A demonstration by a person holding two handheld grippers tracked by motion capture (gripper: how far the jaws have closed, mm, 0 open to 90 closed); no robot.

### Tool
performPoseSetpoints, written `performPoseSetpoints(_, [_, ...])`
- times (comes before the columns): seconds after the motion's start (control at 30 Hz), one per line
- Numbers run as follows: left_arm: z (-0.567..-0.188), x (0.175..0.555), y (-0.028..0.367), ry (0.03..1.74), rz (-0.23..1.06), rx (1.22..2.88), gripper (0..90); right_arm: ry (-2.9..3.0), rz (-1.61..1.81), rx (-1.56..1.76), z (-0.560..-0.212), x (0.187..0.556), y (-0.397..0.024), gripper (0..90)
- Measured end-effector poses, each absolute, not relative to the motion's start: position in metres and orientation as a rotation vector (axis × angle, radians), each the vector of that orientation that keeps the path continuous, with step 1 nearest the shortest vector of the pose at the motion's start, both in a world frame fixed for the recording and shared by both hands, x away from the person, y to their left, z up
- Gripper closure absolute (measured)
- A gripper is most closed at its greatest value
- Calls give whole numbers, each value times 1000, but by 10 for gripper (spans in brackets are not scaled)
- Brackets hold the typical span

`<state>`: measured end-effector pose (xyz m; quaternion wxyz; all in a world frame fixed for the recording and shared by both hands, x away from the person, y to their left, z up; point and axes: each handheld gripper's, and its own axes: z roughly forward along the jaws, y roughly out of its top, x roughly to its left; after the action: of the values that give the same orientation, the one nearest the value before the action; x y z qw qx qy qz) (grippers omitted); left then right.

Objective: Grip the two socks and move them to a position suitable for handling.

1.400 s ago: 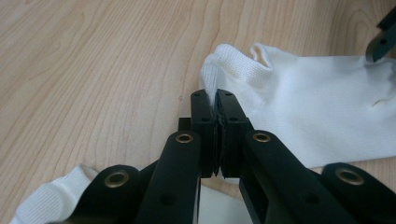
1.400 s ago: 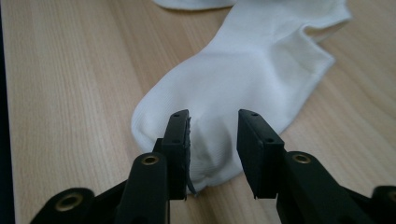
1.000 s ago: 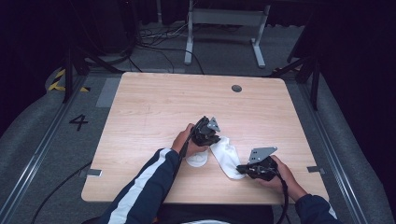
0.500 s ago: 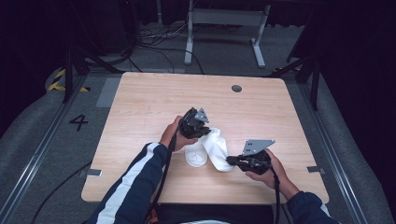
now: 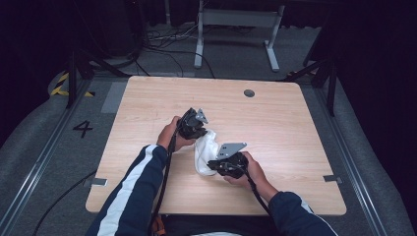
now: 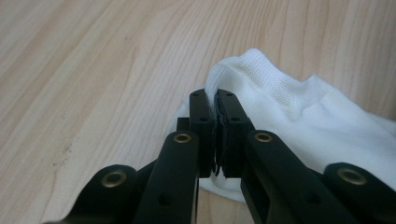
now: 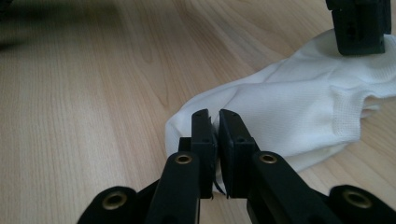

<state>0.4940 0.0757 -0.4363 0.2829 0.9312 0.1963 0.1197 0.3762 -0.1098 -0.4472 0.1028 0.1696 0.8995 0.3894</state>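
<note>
A white sock (image 5: 203,147) lies bunched on the wooden table (image 5: 285,128) between my two grippers. My left gripper (image 5: 203,133) is shut on the ribbed cuff end; in the left gripper view the black jaws (image 6: 215,100) pinch the sock's (image 6: 289,107) edge. My right gripper (image 5: 209,165) grips the sock's other end. In the right gripper view its jaws (image 7: 214,116) have just eased open a little, with the sock's (image 7: 280,112) edge still caught between them. The left gripper's tip (image 7: 362,28) shows at the top right of that view, on the sock.
A round cable hole (image 5: 249,93) sits in the table's far side. A metal stand (image 5: 236,19) and cables lie on the floor behind. A "4" (image 5: 82,129) is marked on the floor at the left.
Both hands have moved left, the right one farther, so the grippers are closer together. The sock has gone with them and bunched up between them.
</note>
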Motion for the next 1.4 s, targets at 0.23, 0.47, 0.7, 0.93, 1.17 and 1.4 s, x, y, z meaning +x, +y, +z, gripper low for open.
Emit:
performPoseSetpoints(0.23, [-458, 503, 86, 600, 319, 2503, 805, 2677, 1089, 495, -463, 377, -104, 806])
performPoseSetpoints(0.47, [-462, 504, 97, 645, 282, 2443, 766, 2716, 1081, 500, -469, 378, -112, 821])
performPoseSetpoints(0.7, [-461, 483, 92, 577, 228, 2472, 796, 2785, 1069, 434, -467, 368, -126, 828])
performPoseSetpoints(0.93, [-457, 458, 83, 494, 252, 2490, 806, 2805, 1058, 345, -465, 346, -139, 769])
performPoseSetpoints(1.17, [-452, 460, 78, 484, 266, 2420, 791, 2719, 1184, 257, -445, 337, -155, 718])
performPoseSetpoints(1.4, [-438, 434, 85, 511, 251, 2333, 467, 2747, 1194, 205, -451, 337, -167, 707])
